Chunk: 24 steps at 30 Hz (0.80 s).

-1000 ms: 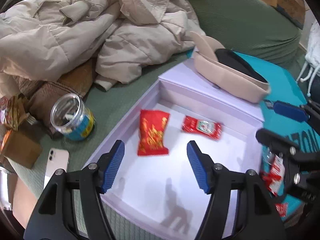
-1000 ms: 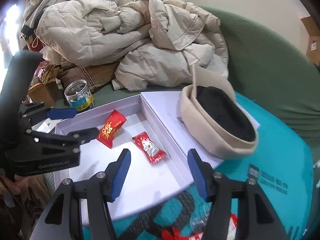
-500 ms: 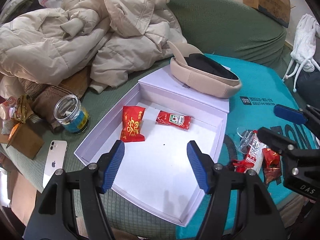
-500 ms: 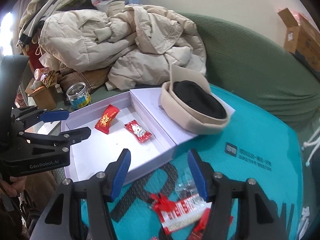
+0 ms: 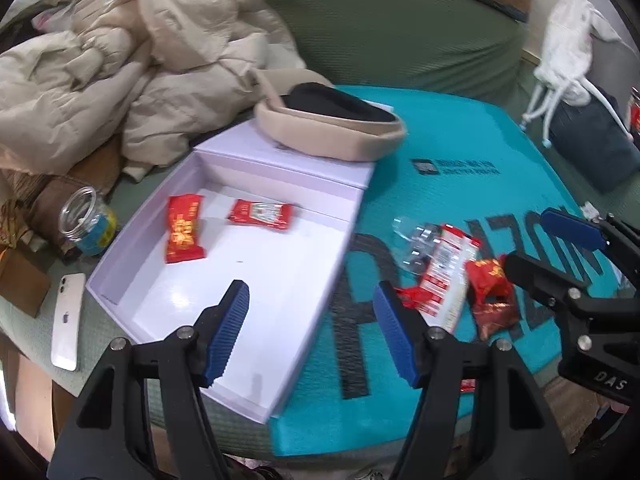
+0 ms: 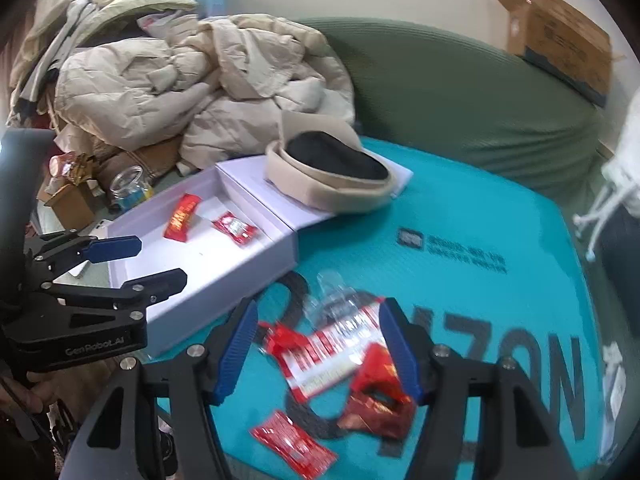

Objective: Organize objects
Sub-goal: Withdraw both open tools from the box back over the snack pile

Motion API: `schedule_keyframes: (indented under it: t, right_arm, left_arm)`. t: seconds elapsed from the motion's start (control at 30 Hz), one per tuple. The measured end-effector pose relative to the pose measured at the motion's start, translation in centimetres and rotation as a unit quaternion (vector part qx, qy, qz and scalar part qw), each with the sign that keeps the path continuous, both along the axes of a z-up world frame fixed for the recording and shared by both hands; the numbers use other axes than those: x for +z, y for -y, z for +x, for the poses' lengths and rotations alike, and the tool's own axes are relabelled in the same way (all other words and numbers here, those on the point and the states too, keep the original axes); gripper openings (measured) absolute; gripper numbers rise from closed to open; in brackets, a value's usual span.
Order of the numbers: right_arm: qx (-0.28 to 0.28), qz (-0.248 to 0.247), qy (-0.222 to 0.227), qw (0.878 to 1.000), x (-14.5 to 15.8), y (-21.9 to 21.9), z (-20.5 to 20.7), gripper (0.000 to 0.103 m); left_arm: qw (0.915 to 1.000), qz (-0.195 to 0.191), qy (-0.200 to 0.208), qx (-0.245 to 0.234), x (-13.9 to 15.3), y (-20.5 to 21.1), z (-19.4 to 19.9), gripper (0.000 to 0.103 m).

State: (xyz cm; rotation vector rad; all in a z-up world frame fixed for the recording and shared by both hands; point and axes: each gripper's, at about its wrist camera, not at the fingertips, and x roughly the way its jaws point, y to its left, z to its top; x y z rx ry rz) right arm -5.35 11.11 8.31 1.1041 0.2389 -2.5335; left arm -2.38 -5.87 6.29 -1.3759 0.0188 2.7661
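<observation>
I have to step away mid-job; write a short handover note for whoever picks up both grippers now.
Left gripper: open, holding nothing, above the near edge of the shallow white cardboard box.
Right gripper: open, holding nothing, jaws just widened, over the loose snack pile on the teal mat.
Done: two red snack packets lie in the box.
Left: the red-and-white wrapper, crumpled red packet and small red sachet on the mat.

Left wrist view looks steeply down from close above the white box (image 5: pixel 256 280) and teal mat (image 5: pixel 460 184); right wrist view faces likewise, set further right over the mat (image 6: pixel 480 216) — both share box (image 6: pixel 224 256), snack packets (image 6: pixel 332 352), sofa
</observation>
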Motion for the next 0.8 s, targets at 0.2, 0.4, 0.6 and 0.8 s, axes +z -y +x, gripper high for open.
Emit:
schedule_keyframes:
  t: [0.2, 0.4, 0.6, 0.8]
  right_arm:
    - [-0.031, -0.006, 0.012, 0.999, -1.1, -3.0, 1.2, 0.064]
    - [-0.051, -0.002, 0.019, 0.999, -2.0, -4.8, 2.3, 0.064]
    - [-0.040, -0.009, 0.033, 0.999, -3.3, -5.3, 3.6, 0.064]
    - [-0.017, -0.016, 0.052, 0.998, -5.0, -5.2, 4.9, 0.064]
  left_arm:
    - [0.9995, -0.003, 0.008, -0.030, -0.8, -2.6, 0.7, 0.064]
    - [0.9985, -0.009, 0.018, -0.052, -1.8, -4.6, 1.4, 0.064]
    - [0.9968, -0.009, 0.035, -0.072, -3.3, -5.5, 1.7, 0.064]
    - [0.9958, -0.008, 0.042, -0.082, -4.3, -5.6, 2.1, 0.064]
